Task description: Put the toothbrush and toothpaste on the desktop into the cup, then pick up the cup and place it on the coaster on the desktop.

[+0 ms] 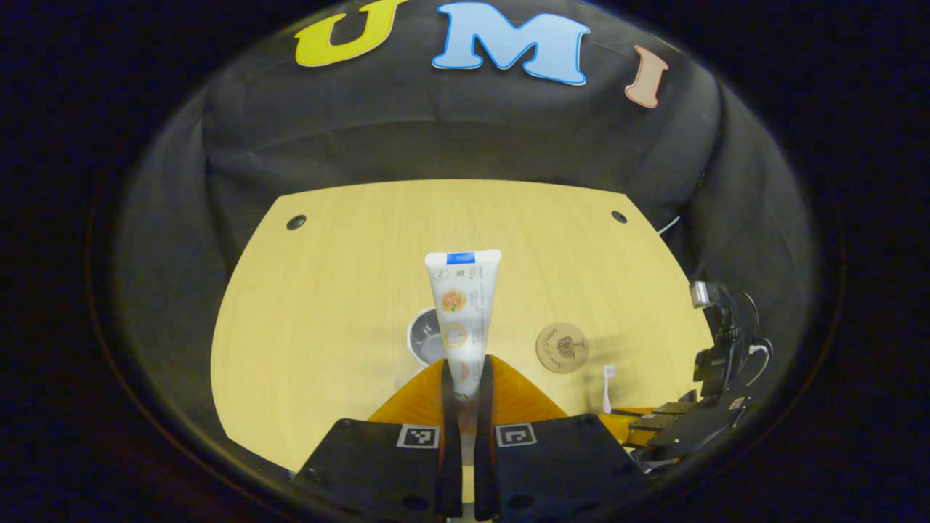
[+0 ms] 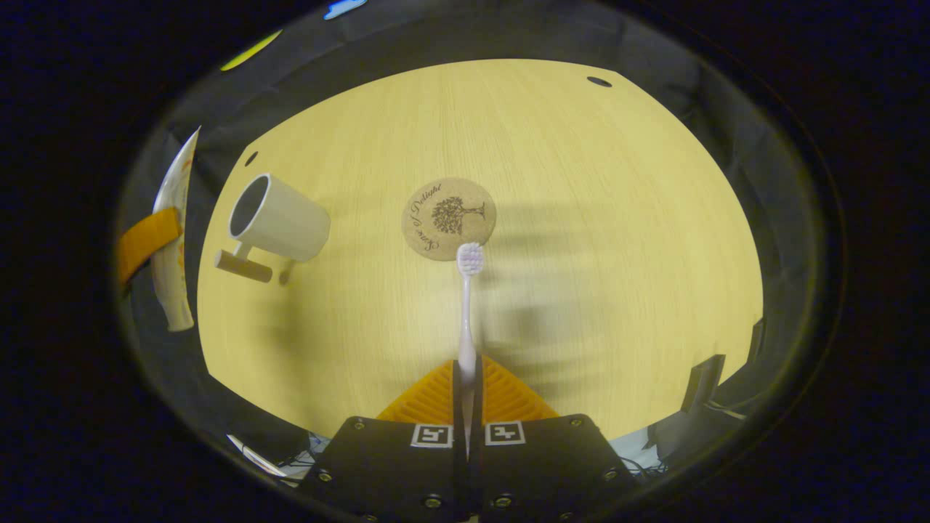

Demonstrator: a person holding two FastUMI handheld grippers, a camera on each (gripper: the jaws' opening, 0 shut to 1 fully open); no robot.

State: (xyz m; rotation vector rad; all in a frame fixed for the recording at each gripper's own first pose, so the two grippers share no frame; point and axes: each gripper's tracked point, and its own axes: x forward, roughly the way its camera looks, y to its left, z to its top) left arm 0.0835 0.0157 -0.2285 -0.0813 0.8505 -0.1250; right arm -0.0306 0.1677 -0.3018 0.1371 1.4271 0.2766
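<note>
your left gripper (image 1: 465,378) clamps toothpaste (image 1: 463,312) above cup (image 1: 425,338); your right gripper (image 2: 467,378) pinches toothbrush (image 2: 467,312) near coaster (image 2: 448,218).

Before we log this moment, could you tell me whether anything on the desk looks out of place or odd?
Nothing stands out. The left tongs grip the toothpaste and the right tongs grip the toothbrush, both lifted off the desk. The cup stands upright and empty, and the coaster lies flat and bare.

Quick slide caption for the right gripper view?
Right tongs grip the toothbrush above the desktop, coaster ahead, cup left.
</note>
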